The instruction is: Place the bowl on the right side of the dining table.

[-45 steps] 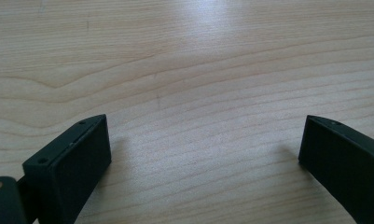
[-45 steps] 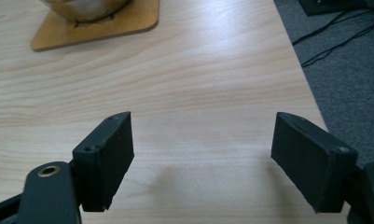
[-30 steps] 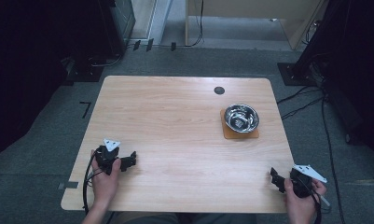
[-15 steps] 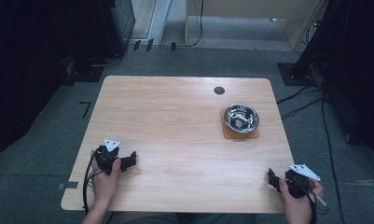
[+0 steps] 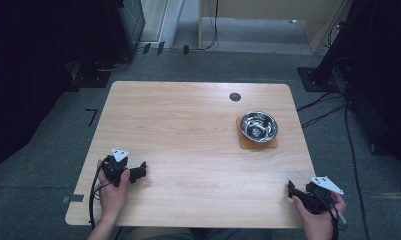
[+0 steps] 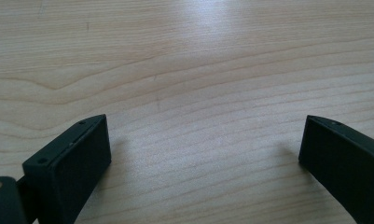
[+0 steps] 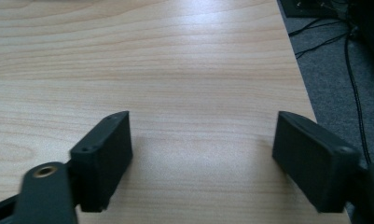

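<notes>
While both spread wide, left claw (image 6: 201, 154), right claw (image 7: 201, 154) over grained wooden table (image 5: 188, 130); round steel bowl (image 5: 258, 126).

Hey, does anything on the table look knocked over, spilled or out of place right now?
Nothing stands out. The metal bowl sits upright on its brown mat, the wooden table shows no spill, and both the left gripper and the right gripper are open near the front edge.

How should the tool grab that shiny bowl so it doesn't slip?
Pinch the metal bowl by its thin rim, one jaw inside and one outside, coming down from above. It sits upright and open on a brown mat, and its round sides look too wide and smooth to squeeze. The right tool is nearer, so its near edge is probably easiest.
</notes>
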{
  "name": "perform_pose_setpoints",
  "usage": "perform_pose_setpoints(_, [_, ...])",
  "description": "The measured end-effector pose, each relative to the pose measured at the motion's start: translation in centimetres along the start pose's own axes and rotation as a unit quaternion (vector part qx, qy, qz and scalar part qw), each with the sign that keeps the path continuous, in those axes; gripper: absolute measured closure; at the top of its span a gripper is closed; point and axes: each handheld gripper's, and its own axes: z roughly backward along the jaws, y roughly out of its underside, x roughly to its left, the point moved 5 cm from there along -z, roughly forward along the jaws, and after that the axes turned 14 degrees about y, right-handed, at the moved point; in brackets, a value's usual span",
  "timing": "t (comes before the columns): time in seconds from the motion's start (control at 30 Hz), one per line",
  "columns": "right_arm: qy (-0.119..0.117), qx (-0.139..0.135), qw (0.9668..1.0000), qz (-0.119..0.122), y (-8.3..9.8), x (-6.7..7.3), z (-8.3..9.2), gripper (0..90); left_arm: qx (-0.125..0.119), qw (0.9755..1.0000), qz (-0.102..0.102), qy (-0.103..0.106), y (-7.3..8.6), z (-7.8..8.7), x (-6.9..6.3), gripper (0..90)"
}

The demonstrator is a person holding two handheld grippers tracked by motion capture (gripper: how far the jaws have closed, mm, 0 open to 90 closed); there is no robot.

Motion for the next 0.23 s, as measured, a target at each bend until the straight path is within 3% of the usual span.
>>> perform_pose_setpoints(0.13, [-0.022, 0.019, 0.9993, -0.025, -0.34, 0.05, 0.33, 23.5, -0.001, 1.0, 0.0, 0.0, -0.03, -0.03, 0.0, 2.0])
perform_pose_setpoints(0.23, [-0.016, 0.021, 0.9993, -0.025, -0.53, -0.03, 0.41, 23.7, -0.001, 1.0, 0.0, 0.0, -0.03, -0.03, 0.0, 1.9])
